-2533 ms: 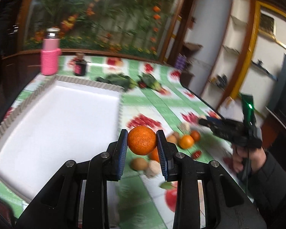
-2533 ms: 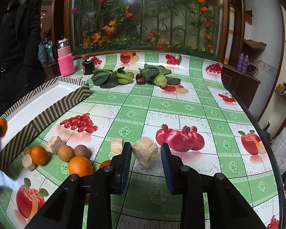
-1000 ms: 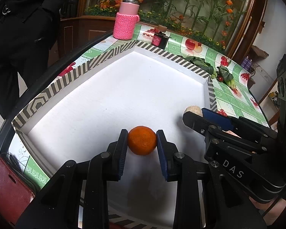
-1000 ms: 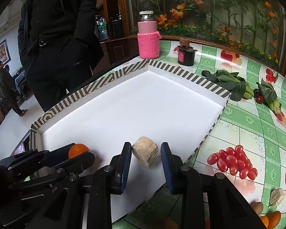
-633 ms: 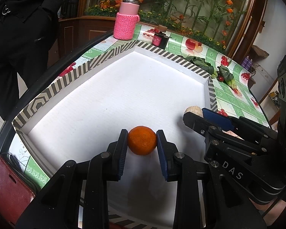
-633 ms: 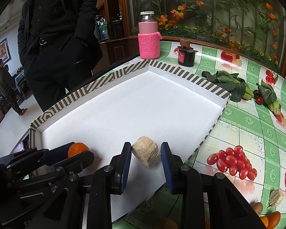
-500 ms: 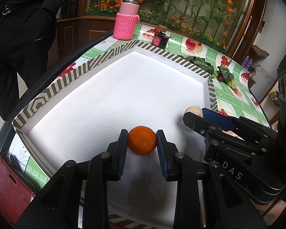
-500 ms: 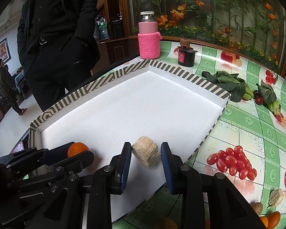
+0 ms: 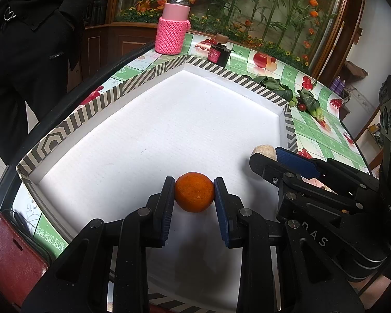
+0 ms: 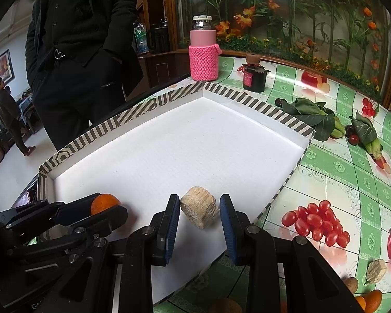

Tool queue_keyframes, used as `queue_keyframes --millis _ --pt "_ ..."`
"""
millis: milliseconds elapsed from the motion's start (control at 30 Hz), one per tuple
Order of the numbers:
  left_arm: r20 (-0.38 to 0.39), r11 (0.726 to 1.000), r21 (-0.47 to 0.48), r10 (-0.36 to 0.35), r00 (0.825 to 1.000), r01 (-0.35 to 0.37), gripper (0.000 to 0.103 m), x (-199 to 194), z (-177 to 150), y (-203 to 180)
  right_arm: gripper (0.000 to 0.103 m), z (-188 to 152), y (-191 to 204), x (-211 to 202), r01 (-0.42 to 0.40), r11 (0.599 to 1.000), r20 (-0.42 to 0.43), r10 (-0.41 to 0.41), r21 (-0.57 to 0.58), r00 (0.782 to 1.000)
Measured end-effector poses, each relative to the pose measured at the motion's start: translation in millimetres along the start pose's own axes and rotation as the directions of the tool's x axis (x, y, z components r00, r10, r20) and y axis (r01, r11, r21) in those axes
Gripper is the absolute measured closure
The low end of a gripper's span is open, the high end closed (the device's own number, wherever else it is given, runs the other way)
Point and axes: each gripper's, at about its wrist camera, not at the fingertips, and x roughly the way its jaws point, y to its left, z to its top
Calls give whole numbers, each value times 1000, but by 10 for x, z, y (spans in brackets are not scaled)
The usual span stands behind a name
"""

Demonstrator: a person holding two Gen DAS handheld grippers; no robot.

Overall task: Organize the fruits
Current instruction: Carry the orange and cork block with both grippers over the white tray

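Note:
My left gripper (image 9: 194, 193) is shut on an orange (image 9: 194, 192) and holds it low over the white floor of the striped-rim tray (image 9: 96, 104). My right gripper (image 10: 199, 210) is shut on a tan fibrous chunk (image 10: 200, 210) over the tray's near right part (image 10: 284, 120). In the left wrist view the right gripper (image 9: 273, 156) stands to the right with the chunk (image 9: 263, 151) at its tip. In the right wrist view the left gripper (image 10: 104, 208) is at lower left with the orange (image 10: 104, 203).
A pink-sleeved bottle (image 10: 203, 52) and a dark jar (image 10: 254, 74) stand behind the tray. Leafy greens (image 10: 310, 114) lie on the green fruit-print tablecloth. More fruit (image 10: 370, 297) and a chunk (image 10: 376, 270) lie at lower right. A person in black (image 10: 83, 52) stands at left. A red wallet (image 9: 10, 258) lies by the tray.
Over 2.5 s both grippers carried their items from over the tablecloth to over the tray. In the last second nothing has visibly moved.

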Motion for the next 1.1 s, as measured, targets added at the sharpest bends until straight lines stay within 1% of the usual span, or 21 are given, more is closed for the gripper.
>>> queue_keyframes --millis 600,1100 --pt "-3 1000 3 -1 1000 1 74 7 -4 2 72 -3 3 0 4 1000 1 -4 -3 1000" --pt "-10 1000 12 13 1000 -13 74 24 3 13 72 -7 -18 0 0 1000 5 0 5 1000"
